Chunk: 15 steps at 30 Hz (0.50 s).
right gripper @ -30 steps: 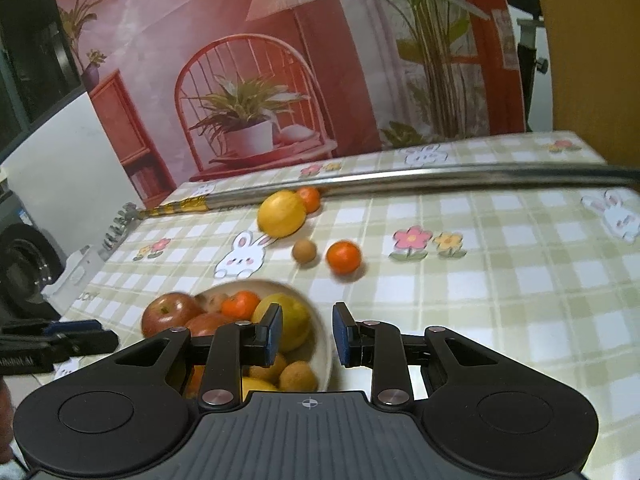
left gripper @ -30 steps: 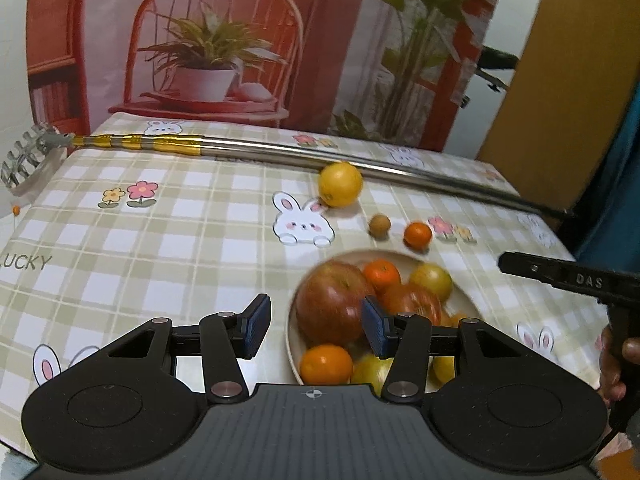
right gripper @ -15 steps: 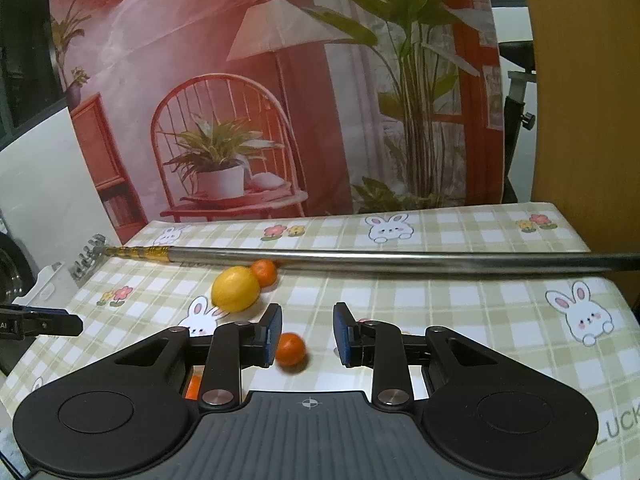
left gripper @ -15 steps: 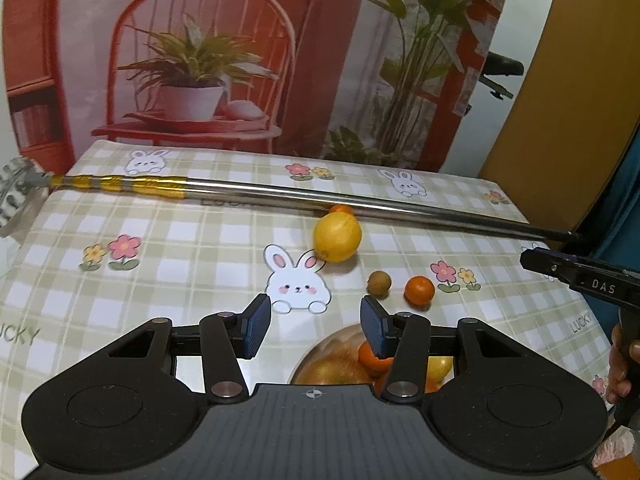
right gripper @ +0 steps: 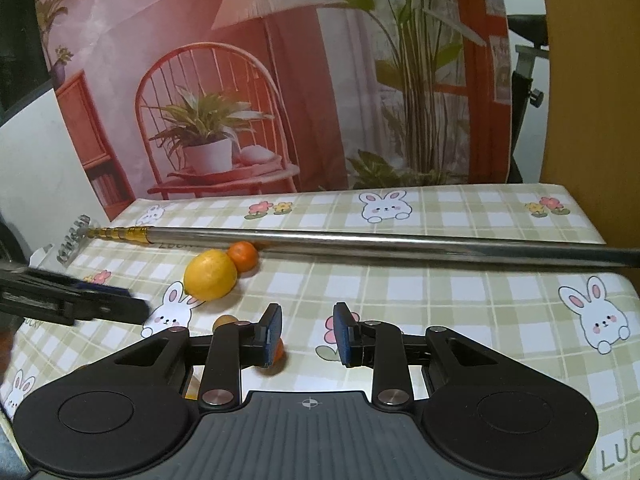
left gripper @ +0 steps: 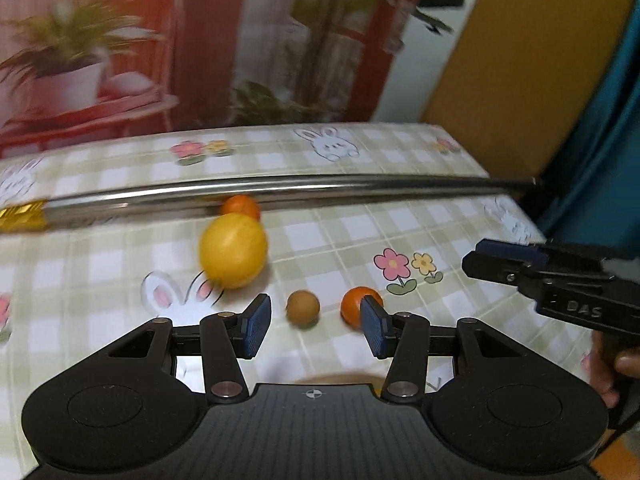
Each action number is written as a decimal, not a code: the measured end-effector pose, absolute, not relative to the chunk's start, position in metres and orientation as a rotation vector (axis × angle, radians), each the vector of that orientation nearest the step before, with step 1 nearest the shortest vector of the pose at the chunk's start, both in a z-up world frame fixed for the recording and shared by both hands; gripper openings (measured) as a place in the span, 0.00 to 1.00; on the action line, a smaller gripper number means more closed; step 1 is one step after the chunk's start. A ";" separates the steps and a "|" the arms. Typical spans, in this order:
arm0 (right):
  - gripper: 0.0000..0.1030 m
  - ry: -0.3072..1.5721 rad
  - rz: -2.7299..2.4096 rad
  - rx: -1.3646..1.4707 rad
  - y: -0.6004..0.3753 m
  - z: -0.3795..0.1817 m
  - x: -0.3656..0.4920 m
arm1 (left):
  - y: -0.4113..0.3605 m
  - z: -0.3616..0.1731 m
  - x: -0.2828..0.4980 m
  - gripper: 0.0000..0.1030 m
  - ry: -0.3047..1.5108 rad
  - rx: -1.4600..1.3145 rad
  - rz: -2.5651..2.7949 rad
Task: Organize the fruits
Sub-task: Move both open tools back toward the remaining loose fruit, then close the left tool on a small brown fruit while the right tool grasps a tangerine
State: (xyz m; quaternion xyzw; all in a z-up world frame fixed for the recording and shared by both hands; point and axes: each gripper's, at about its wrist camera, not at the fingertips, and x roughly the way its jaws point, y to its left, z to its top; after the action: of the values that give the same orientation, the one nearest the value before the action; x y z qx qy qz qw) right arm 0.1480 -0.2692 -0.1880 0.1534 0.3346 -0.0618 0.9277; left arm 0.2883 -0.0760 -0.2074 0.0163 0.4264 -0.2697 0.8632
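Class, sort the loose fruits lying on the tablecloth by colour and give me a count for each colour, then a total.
Yellow: 1, the large yellow fruit.
Orange: 2, the orange fruit by the metal pole and the orange fruit near the flower print.
Brown: 1, the small brown fruit.
Total: 4 loose fruits.

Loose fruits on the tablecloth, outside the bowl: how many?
4. Yellow citrus beside the bunny print, one small orange behind it against the metal pole, brown round fruit and another small orange nearest. Grippers may hide others.
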 end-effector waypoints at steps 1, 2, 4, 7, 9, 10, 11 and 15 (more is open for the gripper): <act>0.26 0.688 -0.125 0.318 -0.270 -0.189 0.149 | -0.081 -0.211 0.292 0.49 0.901 0.052 -0.567; 0.26 0.691 -0.124 0.322 -0.271 -0.191 0.150 | -0.085 -0.215 0.298 0.48 0.912 0.068 -0.567; 0.26 0.697 -0.122 0.329 -0.273 -0.194 0.152 | -0.092 -0.226 0.307 0.46 0.947 0.086 -0.562; 0.27 0.707 -0.121 0.345 -0.275 -0.200 0.154 | -0.095 -0.239 0.319 0.40 0.995 0.084 -0.551; 0.26 0.712 -0.122 0.356 -0.276 -0.203 0.156 | -0.097 -0.244 0.327 0.39 1.015 0.075 -0.550; 0.27 0.715 -0.121 0.361 -0.277 -0.205 0.156 | -0.097 -0.247 0.329 0.39 1.024 0.072 -0.549; 0.27 0.718 -0.121 0.363 -0.277 -0.206 0.157 | -0.098 -0.249 0.331 0.38 1.031 0.073 -0.548; 0.27 0.729 -0.117 0.372 -0.278 -0.212 0.160 | -0.105 -0.257 0.338 0.31 1.048 0.100 -0.552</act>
State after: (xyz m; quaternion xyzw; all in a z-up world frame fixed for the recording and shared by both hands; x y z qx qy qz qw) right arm 0.1602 -0.2780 -0.2121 0.1808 0.3544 -0.0569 0.9157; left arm 0.3378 -0.1050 -0.2570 0.0471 0.4939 -0.2599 0.8285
